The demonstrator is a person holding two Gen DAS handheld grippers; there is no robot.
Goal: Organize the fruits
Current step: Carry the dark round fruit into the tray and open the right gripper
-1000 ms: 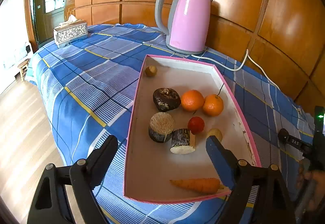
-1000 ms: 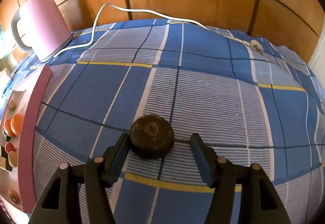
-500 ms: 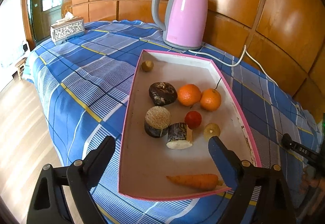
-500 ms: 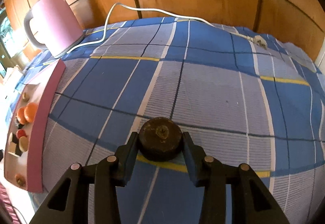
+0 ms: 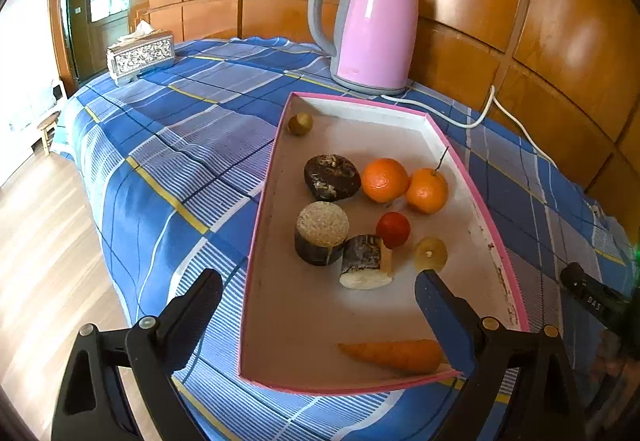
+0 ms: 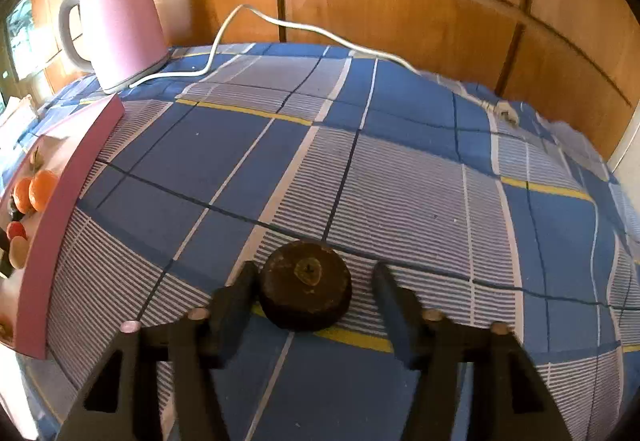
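Observation:
A pink-rimmed tray (image 5: 260,209) lies on the blue plaid cloth. In it are two oranges (image 5: 385,179), a red fruit (image 5: 393,229), a dark brown fruit (image 5: 331,177), two cut dark pieces (image 5: 322,232), a pale yellow fruit (image 5: 431,253), a small round fruit (image 5: 301,123) and a carrot (image 5: 394,355). My left gripper (image 5: 316,305) is open over the tray's near end, holding nothing. My right gripper (image 6: 314,291) is open around a dark round fruit (image 6: 306,291) on the cloth; the left finger touches it, the right finger stands apart. The tray's edge (image 6: 64,209) shows at left.
A pink kettle (image 5: 370,27) stands behind the tray, its white cord (image 6: 288,25) trailing across the cloth to a plug (image 6: 505,112). A tissue box (image 5: 140,55) sits at the far left corner. Wood panelling backs the table. The table edge drops to the floor at left.
My right gripper was shut on the dark round fruit half a second ago and has opened; the fruit lies on the cloth. My left gripper has shifted slightly over the tray.

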